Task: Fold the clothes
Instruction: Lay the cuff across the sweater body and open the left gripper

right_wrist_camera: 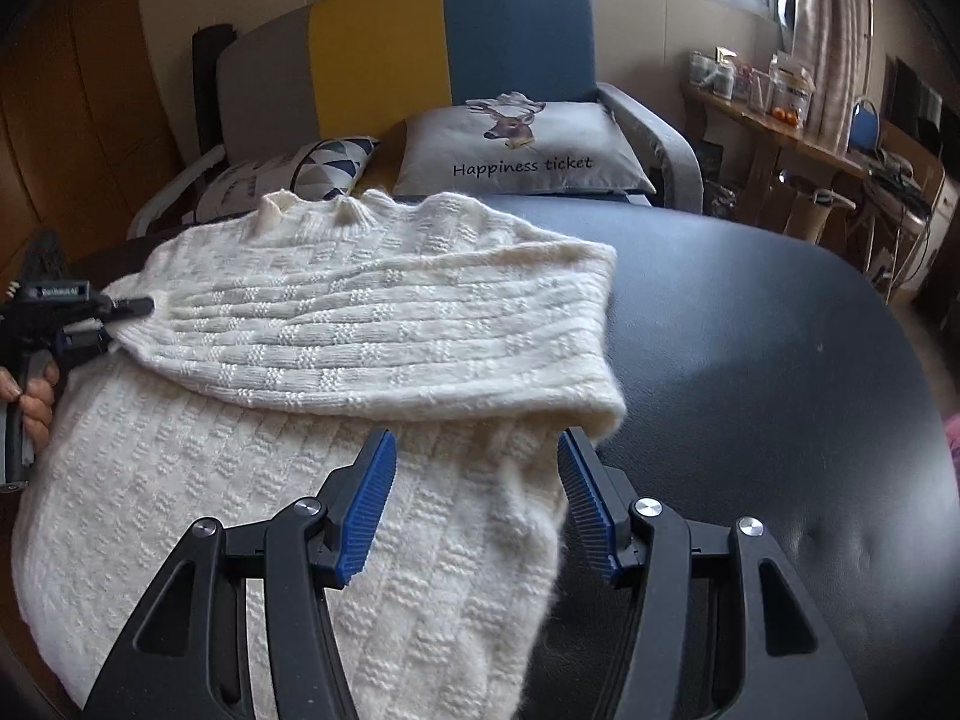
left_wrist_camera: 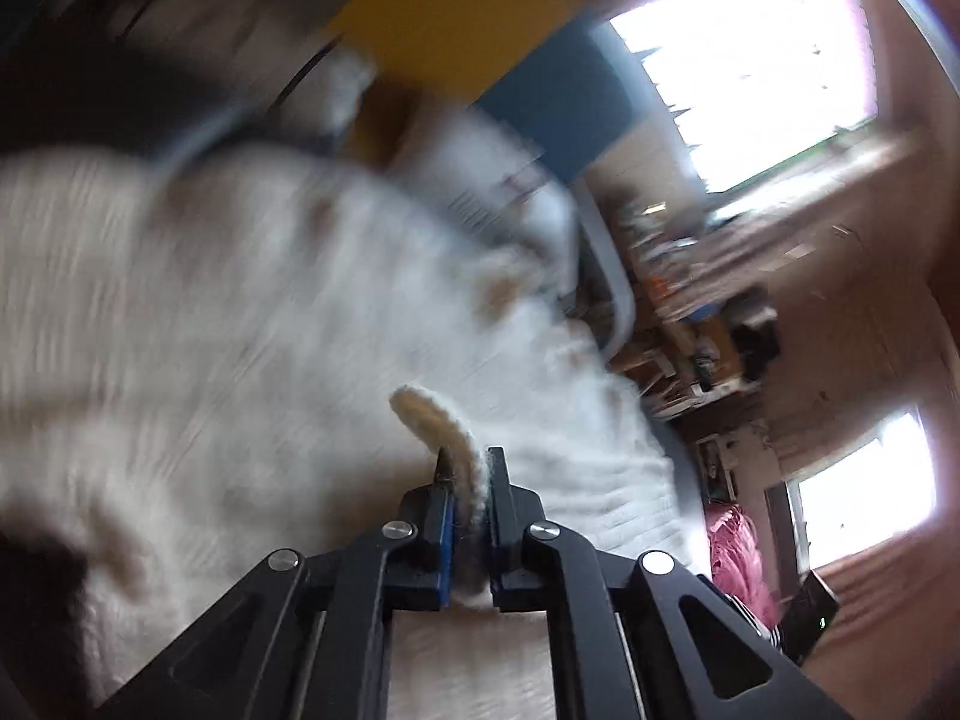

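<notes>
A dark padded table (right_wrist_camera: 780, 360) fills most of the room in front of me, and a cream cable-knit sweater (right_wrist_camera: 288, 480) lies spread over its left half. The body of the sweater runs lengthwise from the near edge away towards the sofa (right_wrist_camera: 516, 30), collar (right_wrist_camera: 312, 201) at the far end. One sleeve (right_wrist_camera: 384, 330) is folded across the body, so its long axis runs crosswise, from the fold at the right edge of the garment over to the cuff at the left.

Behind the table, a grey cushion (right_wrist_camera: 528, 144) with a deer print and the words "Happiness ticket" leans against the blue and yellow sofa back.

The right gripper (right_wrist_camera: 477, 480) hovers low over the near part of the sweater, fingers spread wide with blue pads (right_wrist_camera: 366, 510) facing each other and nothing between them.

The left gripper (left_wrist_camera: 468, 480) is at the left end of the folded sleeve, its fingers pressed together on a cream knit edge that curls up out of the pinch; the rest of its view is badly blurred. A hand (right_wrist_camera: 33, 402) grips its handle at the left edge
</notes>
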A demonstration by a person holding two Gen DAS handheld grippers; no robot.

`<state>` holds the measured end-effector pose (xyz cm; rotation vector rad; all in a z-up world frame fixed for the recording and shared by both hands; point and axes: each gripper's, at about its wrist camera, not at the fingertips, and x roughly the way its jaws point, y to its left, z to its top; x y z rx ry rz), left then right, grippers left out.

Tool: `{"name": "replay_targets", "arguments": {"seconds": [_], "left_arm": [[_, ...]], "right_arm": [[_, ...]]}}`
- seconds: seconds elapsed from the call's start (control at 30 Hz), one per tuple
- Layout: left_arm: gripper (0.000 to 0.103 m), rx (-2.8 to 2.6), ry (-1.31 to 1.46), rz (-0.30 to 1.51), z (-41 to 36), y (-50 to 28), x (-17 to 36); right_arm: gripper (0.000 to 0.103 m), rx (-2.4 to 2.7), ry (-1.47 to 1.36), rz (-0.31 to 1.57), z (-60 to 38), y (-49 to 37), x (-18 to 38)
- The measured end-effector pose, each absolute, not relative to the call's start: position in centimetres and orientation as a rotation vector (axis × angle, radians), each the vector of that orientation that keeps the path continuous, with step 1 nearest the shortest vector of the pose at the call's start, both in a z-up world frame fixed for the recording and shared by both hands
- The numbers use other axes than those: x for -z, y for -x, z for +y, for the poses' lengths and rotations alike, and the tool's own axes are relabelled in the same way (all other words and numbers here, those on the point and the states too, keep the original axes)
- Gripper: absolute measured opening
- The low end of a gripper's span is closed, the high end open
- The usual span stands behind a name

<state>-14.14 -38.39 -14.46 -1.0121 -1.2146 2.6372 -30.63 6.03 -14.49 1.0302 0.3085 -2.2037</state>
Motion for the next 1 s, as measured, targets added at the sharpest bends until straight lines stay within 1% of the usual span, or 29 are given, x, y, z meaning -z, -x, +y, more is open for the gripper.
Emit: {"name": "replay_targets", "arguments": {"seconds": [0.07,0.17,0.27,0.37,0.5,0.57,0.63,0.7,0.73,0.8,0.9,1.0], "left_arm": [[0.007,-2.723,0.927,-1.075,-37.6,14.2,12.2],[0.007,-2.802,1.005,-0.966,-38.0,15.3,12.2],[0.007,-2.833,1.12,-0.909,-38.8,15.7,14.1],[0.007,-2.769,1.254,-0.992,-40.1,15.5,16.8],[0.007,-2.731,1.226,-1.054,-40.3,14.9,16.7],[0.01,-2.734,1.262,-1.056,-40.4,14.8,16.9],[0.01,-2.72,1.272,-1.09,-40.3,15.2,17.2],[0.012,-2.708,1.281,-1.127,-40.6,15.4,17.5],[0.014,-2.707,1.286,-1.132,-40.7,15.2,17.3],[0.019,-2.751,1.248,-1.138,-41.0,14.6,16.2],[0.02,-2.817,1.188,-1.147,-41.4,13.5,14.6],[0.021,-2.852,1.098,-1.142,-41.4,12.7,12.9]], "right_arm": [[0.059,2.206,-1.036,0.27,6.0,31.3,14.5],[0.059,2.211,-1.085,0.233,6.1,32.3,15.4],[0.059,2.208,-1.111,0.229,6.2,32.5,16.1],[0.059,2.207,-1.115,0.231,6.7,32.4,16.2],[0.059,2.195,-1.083,0.191,6.8,33.0,15.2],[0.059,2.164,-1.05,0.148,6.4,33.7,14.4],[0.059,2.116,-1.097,0.105,5.7,35.2,15.1],[0.059,2.087,-1.211,0.093,5.4,36.8,17.2],[0.056,2.105,-1.24,0.1,5.6,37.2,18.0],[0.056,2.114,-1.231,0.092,5.8,37.1,17.7],[0.056,2.156,-1.146,0.189,5.2,36.2,15.7],[0.058,2.127,-1.061,0.187,3.8,36.8,14.0]]}}
